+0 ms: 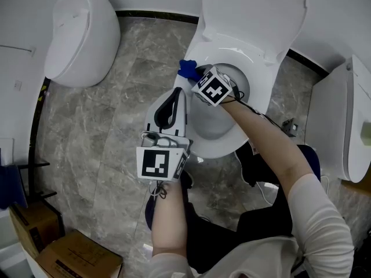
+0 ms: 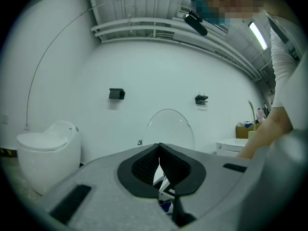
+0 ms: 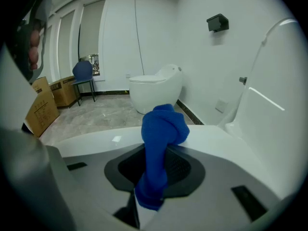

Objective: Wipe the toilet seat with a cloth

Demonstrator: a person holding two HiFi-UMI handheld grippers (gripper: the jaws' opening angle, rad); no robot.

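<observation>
A white toilet stands with its lid (image 1: 255, 10) raised and its seat (image 1: 262, 83) down around the bowl. A blue cloth (image 1: 187, 69) rests on the seat's left rim, and my right gripper (image 1: 198, 78) is shut on it. From the right gripper view, the cloth (image 3: 162, 129) bunches up out of the jaws of the right gripper (image 3: 159, 153) and presses onto the white rim. My left gripper (image 1: 173, 96) hovers over the seat's front left, its jaws together with nothing between them. The left gripper (image 2: 159, 150) points toward the raised lid (image 2: 168, 126).
A second toilet (image 1: 81, 33) stands at the back left, and a third (image 1: 348, 126) at the right. Cardboard boxes (image 1: 69, 253) and a blue chair (image 1: 8, 184) sit at the lower left. The person's legs and shoes (image 1: 255, 172) are right in front of the bowl.
</observation>
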